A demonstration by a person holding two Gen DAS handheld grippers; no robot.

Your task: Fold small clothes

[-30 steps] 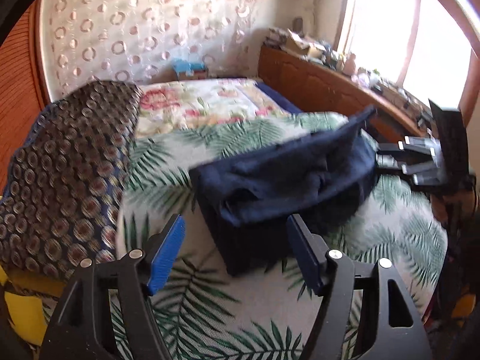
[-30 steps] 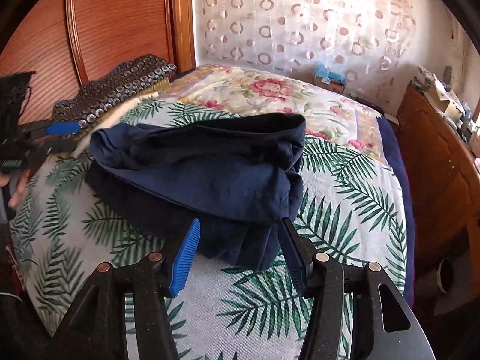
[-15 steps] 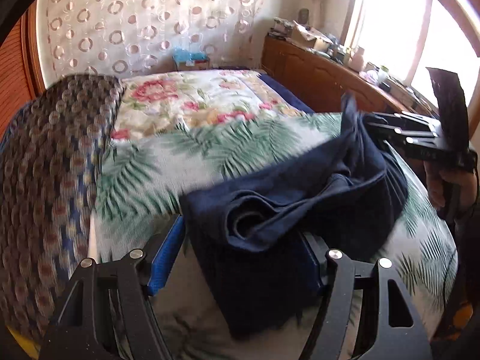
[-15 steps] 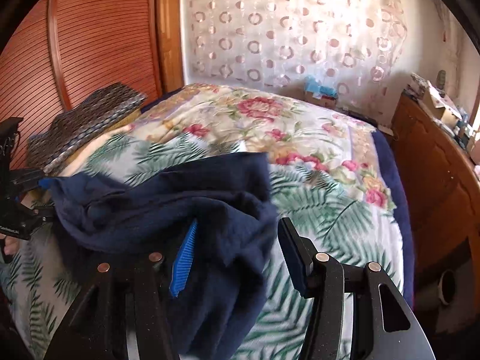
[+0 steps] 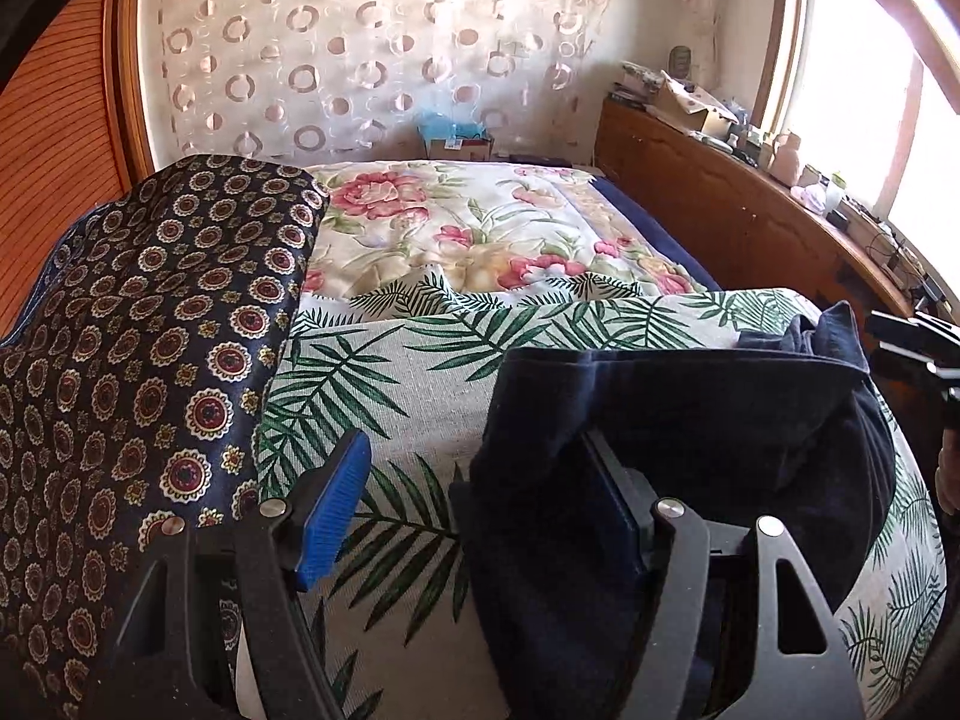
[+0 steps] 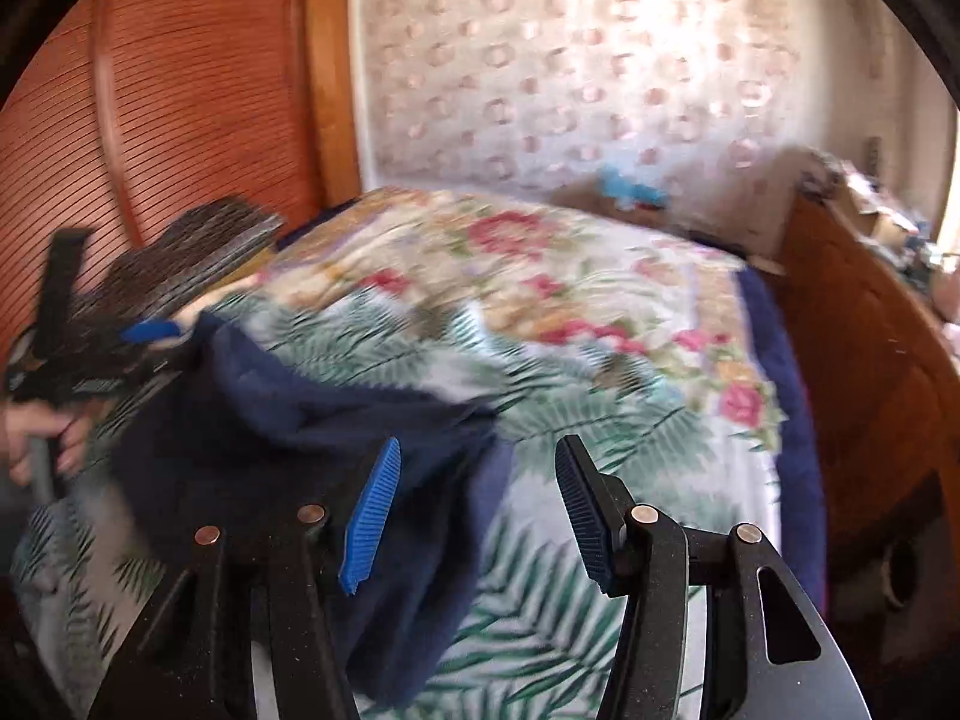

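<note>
Navy cloth, the small garment (image 5: 690,420), lies bunched on the palm-leaf sheet (image 5: 420,372). Left gripper (image 5: 480,498) is wide open, one finger hidden under a fold, probably to lift it. Right gripper (image 6: 474,504) hovers open, holding nothing

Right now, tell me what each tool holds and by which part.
Nothing is clamped: left tool and right tool both stand open. The navy garment merely drapes over one finger of the left one.

Navy garment (image 5: 690,420) hides left claw's (image 5: 480,504) fingertip.
</note>
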